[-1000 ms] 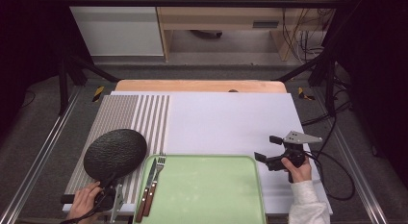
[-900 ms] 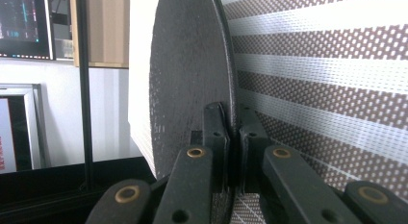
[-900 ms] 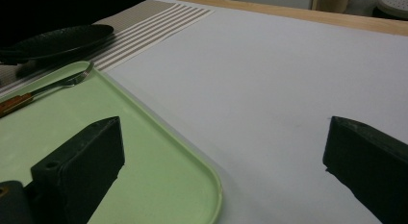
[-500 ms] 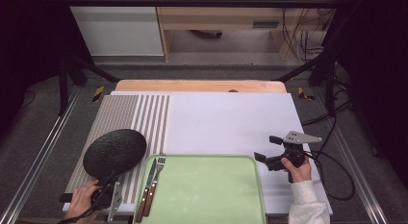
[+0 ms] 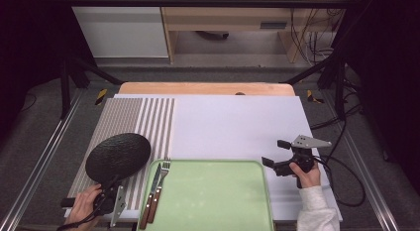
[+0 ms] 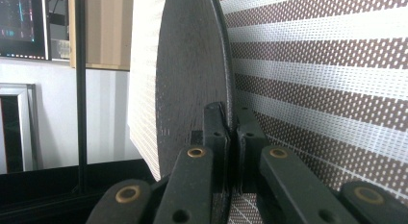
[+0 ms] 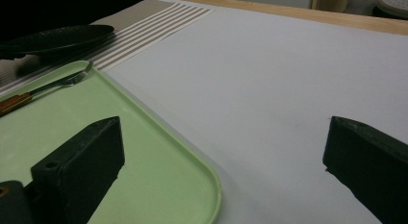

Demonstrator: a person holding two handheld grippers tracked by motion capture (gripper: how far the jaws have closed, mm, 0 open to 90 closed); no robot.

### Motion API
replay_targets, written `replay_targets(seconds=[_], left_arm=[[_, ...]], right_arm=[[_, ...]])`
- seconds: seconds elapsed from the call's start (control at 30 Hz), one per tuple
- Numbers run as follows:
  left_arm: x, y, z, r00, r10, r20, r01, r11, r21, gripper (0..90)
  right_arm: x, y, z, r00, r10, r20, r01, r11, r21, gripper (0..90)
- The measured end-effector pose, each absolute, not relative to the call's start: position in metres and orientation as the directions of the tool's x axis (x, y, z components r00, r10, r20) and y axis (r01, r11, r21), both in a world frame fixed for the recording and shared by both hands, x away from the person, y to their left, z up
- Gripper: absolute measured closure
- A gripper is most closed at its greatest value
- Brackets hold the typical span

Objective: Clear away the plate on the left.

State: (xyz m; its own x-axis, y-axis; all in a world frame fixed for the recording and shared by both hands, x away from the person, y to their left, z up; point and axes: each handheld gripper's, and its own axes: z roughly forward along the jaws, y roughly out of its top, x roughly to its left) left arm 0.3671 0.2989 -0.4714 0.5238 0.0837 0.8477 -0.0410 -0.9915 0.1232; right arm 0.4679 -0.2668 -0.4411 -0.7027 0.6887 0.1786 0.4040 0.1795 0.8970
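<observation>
The left gripper squeezes the near edge of a black plate. In the left gripper view its jaws are pinched tight on the plate's rim, one jaw on each side. The plate sits over the striped mat at the left of the table, just beside the green tray. It looks lifted a little, but I cannot tell if its far edge touches the mat.

The right gripper hovers over the white sheet at the right of the tray. Its jaws are wide apart with nothing in them.

A fork and a knife lie side by side on the left part of the tray.

I think the step now is carrying the plate. The next move may be to bring it over the tray and set it down flat in the bare middle. The hand must keep it level and stay off the fork and knife. The grip is only on one thin edge, so the plate could tip.
</observation>
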Motion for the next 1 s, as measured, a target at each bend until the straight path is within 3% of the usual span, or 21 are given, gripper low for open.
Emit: replay_targets(seconds=[1.0], left_arm=[[0.371, 0.291, -0.458, 0.54, 0.09, 0.837, -0.016, -0.993, 0.117, 85.7]], right_arm=[[0.468, -0.267, -0.442, -0.702, 0.69, 0.175, 0.404, 0.183, 0.896, 1.2]])
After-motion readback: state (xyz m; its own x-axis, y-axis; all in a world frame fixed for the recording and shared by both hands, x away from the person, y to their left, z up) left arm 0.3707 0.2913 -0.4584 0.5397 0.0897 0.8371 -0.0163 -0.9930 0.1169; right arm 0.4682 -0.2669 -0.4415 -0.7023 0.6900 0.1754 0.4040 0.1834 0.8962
